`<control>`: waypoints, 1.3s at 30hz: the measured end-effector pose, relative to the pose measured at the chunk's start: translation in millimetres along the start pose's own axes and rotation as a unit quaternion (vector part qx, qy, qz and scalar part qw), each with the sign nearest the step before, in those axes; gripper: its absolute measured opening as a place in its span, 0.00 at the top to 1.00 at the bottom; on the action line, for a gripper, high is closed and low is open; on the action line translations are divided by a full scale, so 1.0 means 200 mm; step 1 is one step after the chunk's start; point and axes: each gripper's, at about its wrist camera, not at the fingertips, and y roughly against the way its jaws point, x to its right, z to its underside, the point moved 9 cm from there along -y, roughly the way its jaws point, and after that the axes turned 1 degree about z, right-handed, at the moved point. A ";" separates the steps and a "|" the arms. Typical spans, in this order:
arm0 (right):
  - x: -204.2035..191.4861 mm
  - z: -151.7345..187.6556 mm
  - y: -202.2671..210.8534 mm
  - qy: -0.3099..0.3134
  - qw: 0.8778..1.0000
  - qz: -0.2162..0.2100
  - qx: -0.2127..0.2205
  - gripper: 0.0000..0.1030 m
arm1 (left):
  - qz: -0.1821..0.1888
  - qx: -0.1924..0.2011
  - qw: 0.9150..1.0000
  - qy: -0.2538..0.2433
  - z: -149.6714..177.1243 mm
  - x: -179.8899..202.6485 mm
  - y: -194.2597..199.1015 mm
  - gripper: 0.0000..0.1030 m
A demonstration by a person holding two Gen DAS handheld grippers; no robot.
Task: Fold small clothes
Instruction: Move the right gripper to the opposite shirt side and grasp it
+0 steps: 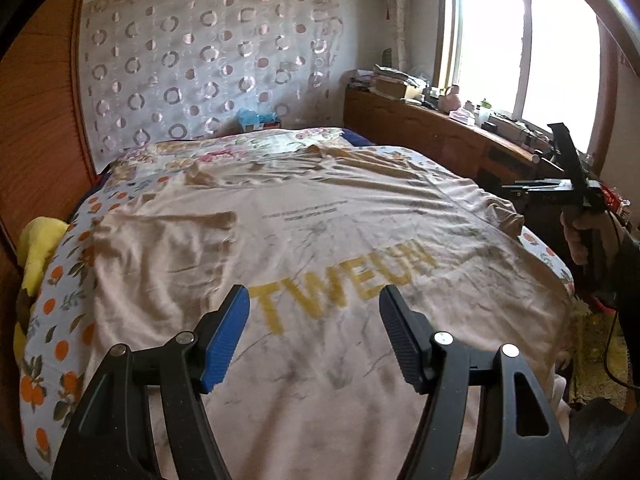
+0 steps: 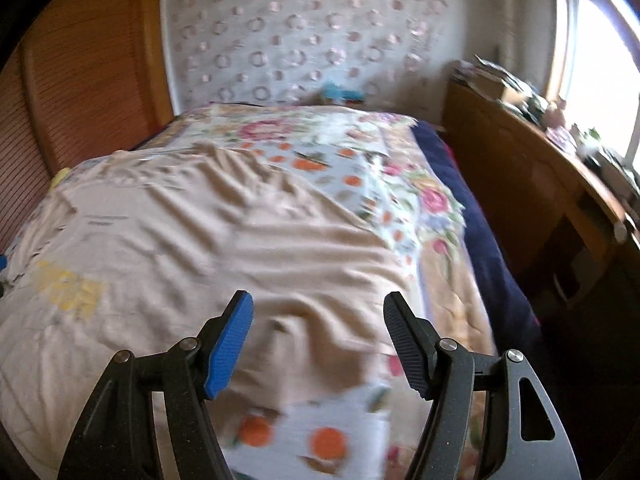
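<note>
One beige T-shirt (image 1: 320, 240) lies spread flat on the bed (image 1: 52, 320), its long axis running toward the headboard wall. Two grippers, left (image 1: 314, 300) and right (image 2: 318, 306), hover above it, jaws open and empty.

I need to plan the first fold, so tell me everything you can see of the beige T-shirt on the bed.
The beige T-shirt lies spread out flat on the patterned bedspread. It looks like soft, thin knit, rippled with wrinkles. Yellow letters and faint grey print mark the upward face. One short sleeve lies flat at the left of the left wrist view. Nothing grips it; both grippers hover open above it.
</note>
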 end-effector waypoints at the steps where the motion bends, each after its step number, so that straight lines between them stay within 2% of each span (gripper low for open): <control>1: 0.03 0.01 -0.01 -0.007 1.000 0.001 -0.004 0.32 | 0.003 0.001 1.000 -0.002 -0.01 0.02 -0.02 0.34; 6: 0.14 0.07 -0.06 -0.039 0.999 -0.005 -0.024 0.33 | 0.017 -0.002 1.000 -0.012 -0.06 0.10 -0.08 0.34; 12: 0.20 0.05 -0.13 -0.062 0.996 -0.034 -0.051 0.43 | 0.035 -0.035 0.999 -0.011 -0.04 0.14 -0.17 0.34; 18: 0.18 0.02 -0.16 -0.049 0.996 -0.043 -0.054 0.59 | 0.031 -0.075 0.997 -0.005 0.02 0.13 -0.25 0.34; 20: 0.19 0.02 -0.15 -0.039 0.997 -0.040 -0.050 0.70 | 0.027 -0.079 0.997 -0.006 0.03 0.13 -0.26 0.34; 21: 0.17 0.01 -0.15 -0.031 0.998 -0.032 -0.049 0.72 | 0.024 -0.080 0.996 -0.008 0.03 0.13 -0.26 0.34; 23: 0.16 0.01 -0.14 -0.009 0.999 -0.009 -0.046 0.83 | 0.021 -0.083 0.996 -0.011 0.04 0.13 -0.27 0.34; 26: 0.14 0.00 -0.13 0.008 0.999 -0.001 -0.043 0.93 | 0.014 -0.087 0.996 -0.018 0.04 0.12 -0.26 0.33; 33: 0.07 -0.07 -0.06 0.014 1.000 0.000 -0.010 0.96 | -0.001 -0.078 0.996 -0.036 0.03 0.12 -0.23 0.30; 39: -0.08 -0.14 0.05 0.028 0.999 -0.025 0.029 0.96 | 0.009 -0.070 0.997 -0.029 0.03 0.13 -0.20 0.30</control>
